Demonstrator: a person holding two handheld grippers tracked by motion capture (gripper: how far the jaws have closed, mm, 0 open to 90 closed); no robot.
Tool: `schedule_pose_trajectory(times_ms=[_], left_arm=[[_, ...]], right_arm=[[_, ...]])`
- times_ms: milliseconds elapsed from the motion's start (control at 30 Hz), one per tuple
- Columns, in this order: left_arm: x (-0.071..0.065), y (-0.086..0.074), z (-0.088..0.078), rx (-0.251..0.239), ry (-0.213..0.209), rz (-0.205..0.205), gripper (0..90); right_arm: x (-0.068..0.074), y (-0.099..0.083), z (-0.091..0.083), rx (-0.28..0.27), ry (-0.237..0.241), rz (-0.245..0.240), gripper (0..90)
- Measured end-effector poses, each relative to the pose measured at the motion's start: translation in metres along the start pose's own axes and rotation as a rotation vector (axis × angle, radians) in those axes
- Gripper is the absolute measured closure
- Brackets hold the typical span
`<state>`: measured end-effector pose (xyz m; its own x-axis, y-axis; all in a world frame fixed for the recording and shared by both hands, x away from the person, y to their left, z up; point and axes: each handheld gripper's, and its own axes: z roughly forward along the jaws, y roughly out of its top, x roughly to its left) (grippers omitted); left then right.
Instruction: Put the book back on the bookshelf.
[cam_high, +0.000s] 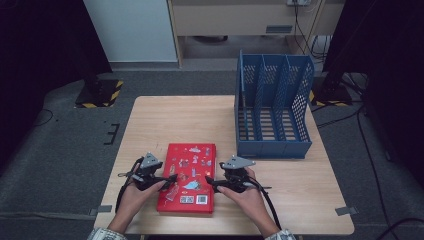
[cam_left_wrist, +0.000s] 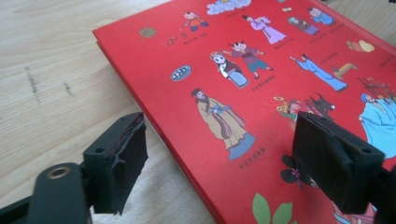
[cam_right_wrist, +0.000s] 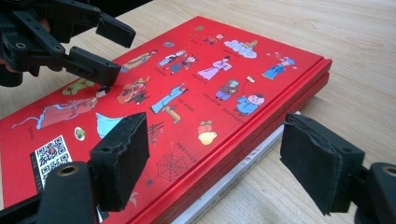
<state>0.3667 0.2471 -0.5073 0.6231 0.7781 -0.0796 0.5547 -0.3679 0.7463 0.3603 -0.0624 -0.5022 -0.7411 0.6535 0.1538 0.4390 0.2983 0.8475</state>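
Observation:
A red hardcover book (cam_high: 188, 177) with small cartoon figures and a QR code lies flat near the front of the wooden table (cam_high: 190, 120). My left gripper (cam_high: 170, 181) is at its left edge and my right gripper (cam_high: 209, 182) at its right edge. In the left gripper view the open left gripper (cam_left_wrist: 219, 163) straddles the edge of the book (cam_left_wrist: 261, 93), one pad over the table and one over the cover. In the right gripper view the open right gripper (cam_right_wrist: 217, 161) straddles the spine side of the book (cam_right_wrist: 196, 93). The left gripper (cam_right_wrist: 100, 46) is farther off. No pad presses on the book.
A blue perforated file organiser (cam_high: 272, 107) with three upright slots stands at the table's back right, its open side facing forward. Bare wood lies behind the book. Grey floor, a black stand base with hazard stripes (cam_high: 99, 93) and cables surround the table.

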Motion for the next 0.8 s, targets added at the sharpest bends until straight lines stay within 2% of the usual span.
schedule_pose_trajectory(times_ms=[167,200,800], left_arm=[[0.0001,0.0002,0.0018,0.0,-0.028,-0.015,16.7],[0.0001,0.0001,0.0025,0.003,-0.046,-0.026,17.2],[-0.0014,0.0027,0.0033,0.007,-0.037,-0.001,17.0]], right_arm=[[0.0005,-0.0018,0.0014,0.01,0.012,0.002,22.2],[0.0005,-0.002,0.0017,0.012,0.014,0.0,22.1],[0.0024,-0.0067,0.0078,0.046,0.033,0.008,20.3]])
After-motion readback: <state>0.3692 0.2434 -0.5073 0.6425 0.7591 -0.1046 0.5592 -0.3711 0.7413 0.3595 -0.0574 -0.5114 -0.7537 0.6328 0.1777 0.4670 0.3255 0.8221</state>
